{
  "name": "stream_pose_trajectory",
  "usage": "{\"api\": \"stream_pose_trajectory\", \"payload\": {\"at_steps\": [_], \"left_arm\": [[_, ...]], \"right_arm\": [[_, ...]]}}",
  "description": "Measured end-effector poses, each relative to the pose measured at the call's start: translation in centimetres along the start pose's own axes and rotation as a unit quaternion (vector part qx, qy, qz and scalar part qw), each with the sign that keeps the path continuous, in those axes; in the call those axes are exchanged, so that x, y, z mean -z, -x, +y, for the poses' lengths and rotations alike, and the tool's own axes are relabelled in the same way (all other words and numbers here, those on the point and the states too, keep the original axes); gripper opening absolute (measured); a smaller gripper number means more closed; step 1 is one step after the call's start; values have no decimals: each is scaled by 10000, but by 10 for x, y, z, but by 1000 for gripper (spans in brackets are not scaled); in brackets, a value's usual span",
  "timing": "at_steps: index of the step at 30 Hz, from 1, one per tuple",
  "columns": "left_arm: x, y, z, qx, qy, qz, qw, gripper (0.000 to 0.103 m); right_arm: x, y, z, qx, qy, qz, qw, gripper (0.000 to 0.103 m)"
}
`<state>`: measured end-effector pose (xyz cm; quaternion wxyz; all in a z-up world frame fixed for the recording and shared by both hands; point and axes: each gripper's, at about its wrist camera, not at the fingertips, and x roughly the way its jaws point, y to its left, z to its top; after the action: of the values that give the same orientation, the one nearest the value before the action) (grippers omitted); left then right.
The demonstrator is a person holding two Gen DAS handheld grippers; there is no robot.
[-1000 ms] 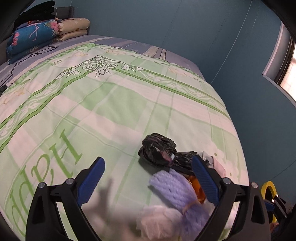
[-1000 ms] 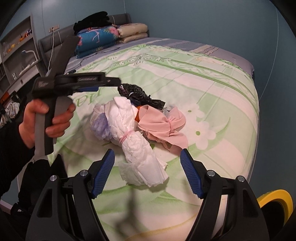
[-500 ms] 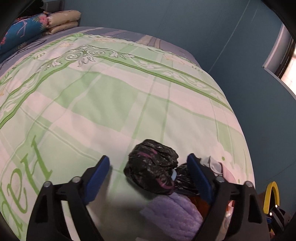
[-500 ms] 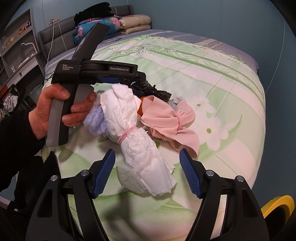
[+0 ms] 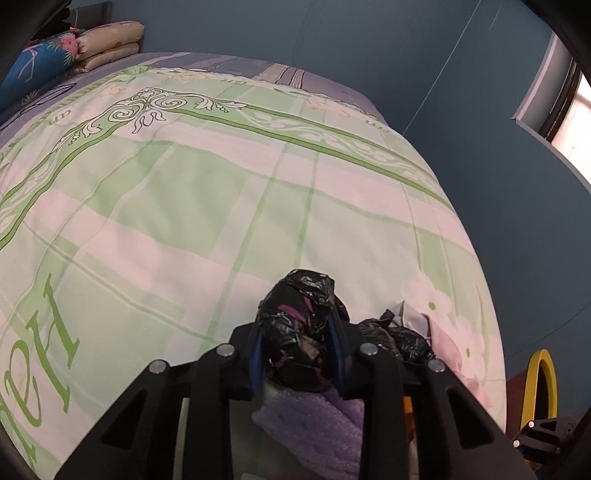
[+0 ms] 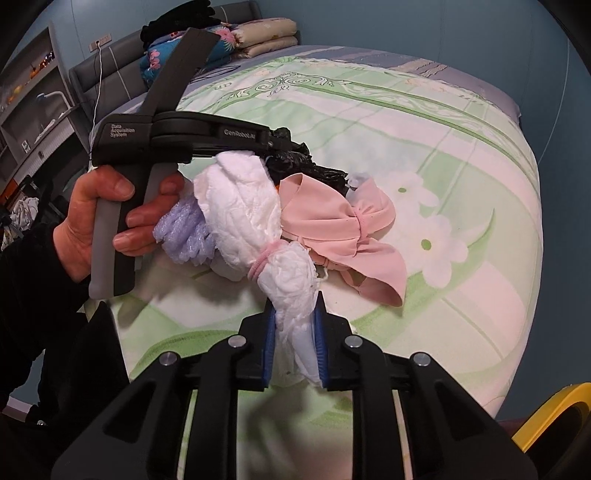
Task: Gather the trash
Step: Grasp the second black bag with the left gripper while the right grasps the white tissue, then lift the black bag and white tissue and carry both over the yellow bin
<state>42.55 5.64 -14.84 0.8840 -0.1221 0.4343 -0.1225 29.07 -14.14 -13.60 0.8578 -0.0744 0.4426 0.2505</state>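
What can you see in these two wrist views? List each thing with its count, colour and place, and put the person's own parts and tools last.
black plastic bag: one crumpled wad, black, at the far side of the trash pile, between the left gripper's pads
white padded bundle: one, white, tied with a pink band, its near end between the right gripper's pads
pink cloth: one, pink, knotted, right of the white bundle
purple foam: one piece, lilac, left of the white bundle
bedspread: one, green and white, under the pile
folded bedding: a stack, blue floral and beige, at the bed's head
yellow object: one, off the bed's corner, unidentifiable
left gripper: black with blue pads, just closed on the bag
right gripper: just closed on the bundle
hand: one, grips the left tool's handle
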Motion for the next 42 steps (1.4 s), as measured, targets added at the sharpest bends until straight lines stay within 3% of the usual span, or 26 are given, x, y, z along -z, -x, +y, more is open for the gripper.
{"api": "stream_pose_trajectory", "payload": {"at_steps": [12,28,34,42], "left_arm": [[-7,49,27,111,617,-469,9969,26],[28,146,57,78,991,-1094,9890,26],[40,178,47,-11,882,-1325,9872,26],[52,211,10,50,648,-1573,9854,26]], "right_arm": [[-17,1,-24,207,-422,-48,9989,17],[-55,-8,-67,918,-732,-237,9928,17],[-67,25,-74,1135,-800,-762,9874,17],[-53,94,-64,1204,-716,-1293,9817,17]]}}
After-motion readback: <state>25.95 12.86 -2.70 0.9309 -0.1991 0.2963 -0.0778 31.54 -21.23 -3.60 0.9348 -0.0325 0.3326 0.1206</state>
